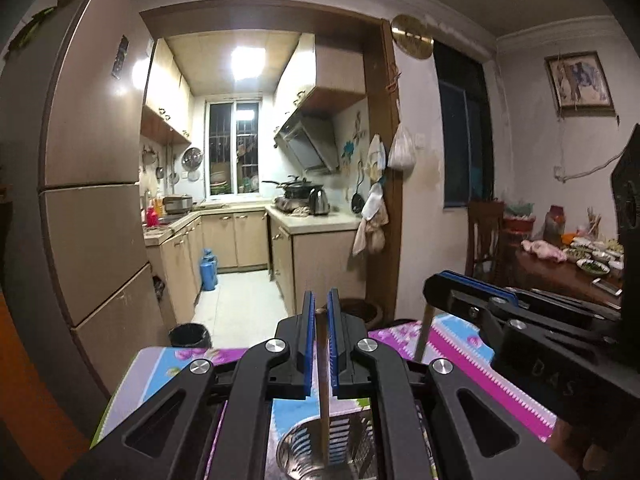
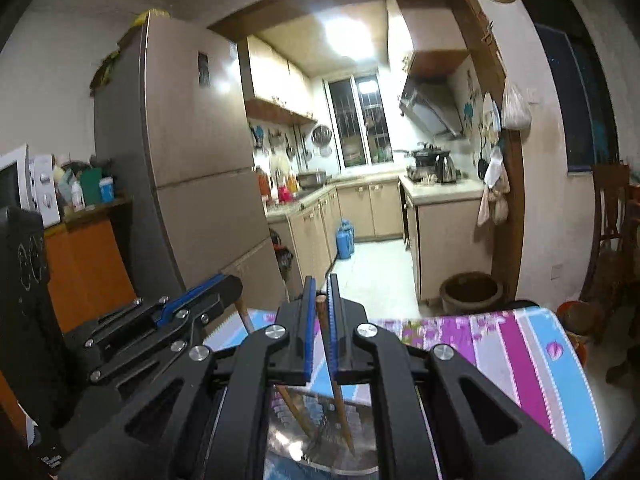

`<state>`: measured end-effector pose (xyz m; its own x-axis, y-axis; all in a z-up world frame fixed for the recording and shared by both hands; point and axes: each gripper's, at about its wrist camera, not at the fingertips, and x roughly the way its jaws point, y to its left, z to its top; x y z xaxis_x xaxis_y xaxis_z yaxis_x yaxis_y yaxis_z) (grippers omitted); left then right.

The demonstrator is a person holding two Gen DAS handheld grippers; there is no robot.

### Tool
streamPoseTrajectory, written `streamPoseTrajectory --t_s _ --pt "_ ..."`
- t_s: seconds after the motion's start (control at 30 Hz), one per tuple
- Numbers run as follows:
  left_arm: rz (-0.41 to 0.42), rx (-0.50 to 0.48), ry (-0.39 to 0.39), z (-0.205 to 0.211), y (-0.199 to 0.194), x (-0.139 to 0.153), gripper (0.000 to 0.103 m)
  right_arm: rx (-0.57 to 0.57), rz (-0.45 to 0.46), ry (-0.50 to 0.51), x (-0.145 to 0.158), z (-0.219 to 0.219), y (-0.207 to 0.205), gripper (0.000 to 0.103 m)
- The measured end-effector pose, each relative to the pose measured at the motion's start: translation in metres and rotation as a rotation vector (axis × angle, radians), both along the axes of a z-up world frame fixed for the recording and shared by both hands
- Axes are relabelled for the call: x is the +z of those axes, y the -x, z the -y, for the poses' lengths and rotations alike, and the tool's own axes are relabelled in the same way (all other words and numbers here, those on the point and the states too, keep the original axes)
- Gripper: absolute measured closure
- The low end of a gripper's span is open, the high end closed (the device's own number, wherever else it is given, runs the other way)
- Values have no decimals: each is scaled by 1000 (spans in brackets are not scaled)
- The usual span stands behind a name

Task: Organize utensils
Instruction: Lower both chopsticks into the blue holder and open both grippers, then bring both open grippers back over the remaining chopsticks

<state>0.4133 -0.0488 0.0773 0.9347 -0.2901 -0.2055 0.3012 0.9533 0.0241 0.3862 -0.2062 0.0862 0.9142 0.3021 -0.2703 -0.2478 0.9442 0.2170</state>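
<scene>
Left gripper (image 1: 320, 312) clamped on one chopstick (image 1: 323, 392); right gripper (image 2: 320, 300) clamped on second chopstick (image 2: 334, 368). Both sticks near upright, tips down, directly over the metal holder (image 1: 296, 452) on the floral table (image 1: 460, 360), near its front edge. Judged next move: lower along stick axis.

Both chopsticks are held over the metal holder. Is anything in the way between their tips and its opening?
Nothing visible. The left tool holds its chopstick with the tip already inside the metal holder. The right tool holds its chopstick above the same opening.
</scene>
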Motion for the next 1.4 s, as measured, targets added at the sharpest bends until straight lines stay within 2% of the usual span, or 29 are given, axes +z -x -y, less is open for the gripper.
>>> streamPoseTrajectory --t_s 0.13,0.27,0.47,0.57,0.63,0.7,0.77,0.83,0.87,0.97,1.07,1.2,1.4 --pt "-18 20 -12 -5 7 -11 95 -6 -3 20 -1 -1 12 98" --pt "-14 33 14 -19 24 -1 95 -12 37 19 19 10 33 98" --pt "106 57 46 -54 98 46 95 -23 127 19 61 43 115 98" --pt "166 55 53 -74 154 65 95 -13 158 31 67 63 183 98" --pt "187 58 34 -88 197 67 95 -17 150 56 61 71 218 93" --pt "185 50 18 -97 228 62 95 -33 129 80 47 80 261 74" --pt "160 68 -22 -109 265 47 95 -55 95 101 28 86 295 66" --pt "126 85 -60 -116 292 28 91 -77 26 125 0 90 326 65" --pt "106 89 -66 -121 305 17 82 -90 -5 133 -13 91 337 65" --pt "18 68 -74 -129 340 -26 78 -148 -136 193 -65 87 369 65" --pt "-67 67 -134 -125 366 -75 78 -183 -221 248 -101 76 387 65" --pt "-219 30 -183 -108 400 -146 78 -182 -304 227 -140 60 406 65" --pt "-324 44 -225 -88 423 -200 78 -117 -346 315 -180 24 418 65"
